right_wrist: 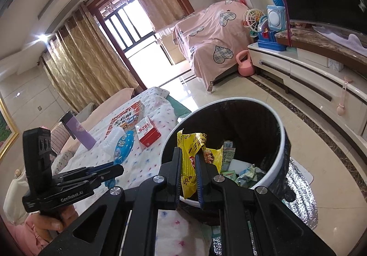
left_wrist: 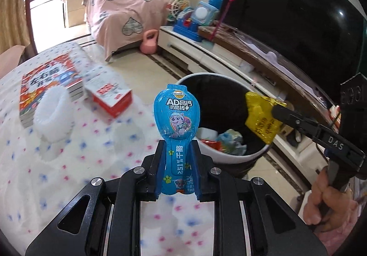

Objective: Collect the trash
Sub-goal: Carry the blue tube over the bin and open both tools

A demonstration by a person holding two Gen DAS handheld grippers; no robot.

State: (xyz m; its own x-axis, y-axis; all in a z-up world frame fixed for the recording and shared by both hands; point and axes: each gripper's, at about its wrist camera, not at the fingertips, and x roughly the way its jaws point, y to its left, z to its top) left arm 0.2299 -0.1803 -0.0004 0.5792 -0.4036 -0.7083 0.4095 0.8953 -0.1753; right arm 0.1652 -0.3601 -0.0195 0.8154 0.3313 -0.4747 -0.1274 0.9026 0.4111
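While both clamp | left tongs (left_wrist: 176, 152): blue wrapper (left_wrist: 176, 113) | right tongs (right_wrist: 190, 161): yellow wrapper (right_wrist: 191, 164) over bin (right_wrist: 281, 141)

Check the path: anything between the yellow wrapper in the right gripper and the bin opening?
Nothing visible. The right gripper is shut on the yellow wrapper, held right at the trash bin rim, over its open mouth. The bin has no lid; only earlier trash lies at the bottom.

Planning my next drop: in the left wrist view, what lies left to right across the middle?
Stack of books → red-and-white carton → blue cheese-stick wrapper in the left gripper → black bin with white rim → yellow snack wrapper → right gripper.
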